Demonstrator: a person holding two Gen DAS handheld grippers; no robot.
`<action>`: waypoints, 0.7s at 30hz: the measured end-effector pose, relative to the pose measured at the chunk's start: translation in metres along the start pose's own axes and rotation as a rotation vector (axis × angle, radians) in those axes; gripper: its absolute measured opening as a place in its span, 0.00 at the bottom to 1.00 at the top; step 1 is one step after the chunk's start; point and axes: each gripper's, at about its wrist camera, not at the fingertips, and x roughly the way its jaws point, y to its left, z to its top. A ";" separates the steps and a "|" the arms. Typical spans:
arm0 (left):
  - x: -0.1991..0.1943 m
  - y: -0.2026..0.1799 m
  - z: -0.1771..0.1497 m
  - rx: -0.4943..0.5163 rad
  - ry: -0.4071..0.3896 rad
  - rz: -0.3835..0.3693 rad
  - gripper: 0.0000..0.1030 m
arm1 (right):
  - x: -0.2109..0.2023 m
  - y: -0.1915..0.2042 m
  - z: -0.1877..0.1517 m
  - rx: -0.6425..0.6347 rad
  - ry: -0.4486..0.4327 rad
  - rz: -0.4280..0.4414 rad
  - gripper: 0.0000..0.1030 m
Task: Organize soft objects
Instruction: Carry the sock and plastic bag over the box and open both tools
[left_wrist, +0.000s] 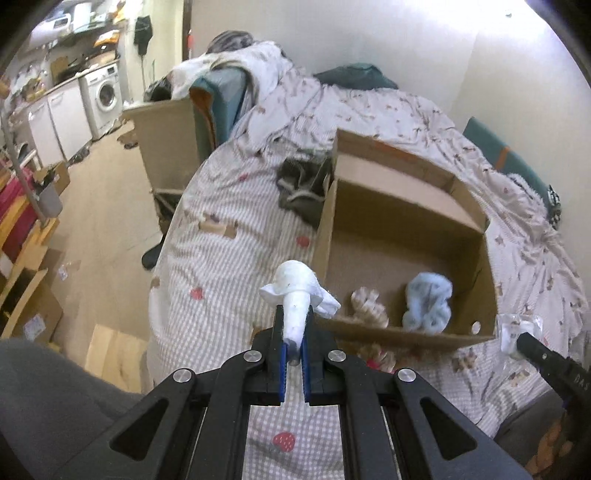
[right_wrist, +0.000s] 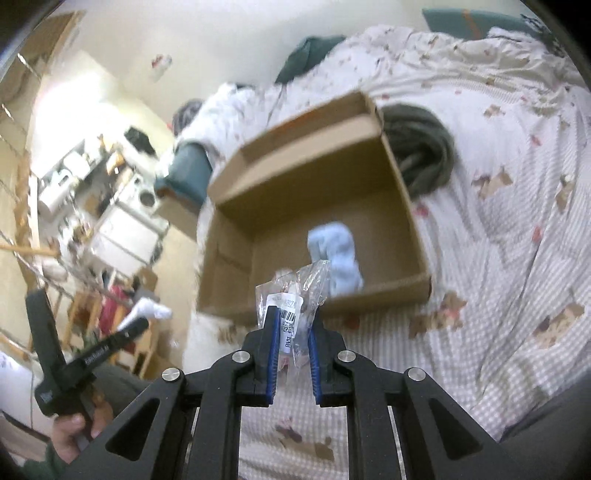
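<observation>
An open cardboard box (left_wrist: 461, 206) (right_wrist: 399, 173) lies on the bed. Inside it lie a light blue fluffy item (left_wrist: 428, 299) (right_wrist: 338, 254) and a beige knitted item (left_wrist: 369, 306). My left gripper (left_wrist: 293, 325) is shut on a white sock (left_wrist: 295, 291) and holds it above the bed, just left of the box's near corner. My right gripper (right_wrist: 291, 325) is shut on a clear plastic packet with a barcode label (right_wrist: 295, 295), held over the box's near wall. The packet also shows at the right in the left wrist view (left_wrist: 517, 328).
A dark grey garment (left_wrist: 303, 184) (right_wrist: 424, 147) lies on the bed beside the box. The bed has a patterned cover (left_wrist: 229, 266) (right_wrist: 517, 240). Teal cushions (left_wrist: 218, 107) and a washing machine (left_wrist: 105, 96) stand beyond. Cardboard boxes (left_wrist: 110, 354) sit on the floor.
</observation>
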 end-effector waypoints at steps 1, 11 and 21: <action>-0.002 -0.003 0.005 0.008 -0.012 -0.002 0.06 | -0.002 -0.001 0.004 0.003 -0.013 0.003 0.16; 0.003 -0.041 0.058 0.119 -0.079 -0.044 0.06 | -0.006 -0.009 0.044 0.011 -0.065 -0.004 0.16; 0.036 -0.075 0.083 0.186 -0.084 -0.075 0.06 | 0.013 -0.009 0.079 -0.029 -0.089 -0.019 0.16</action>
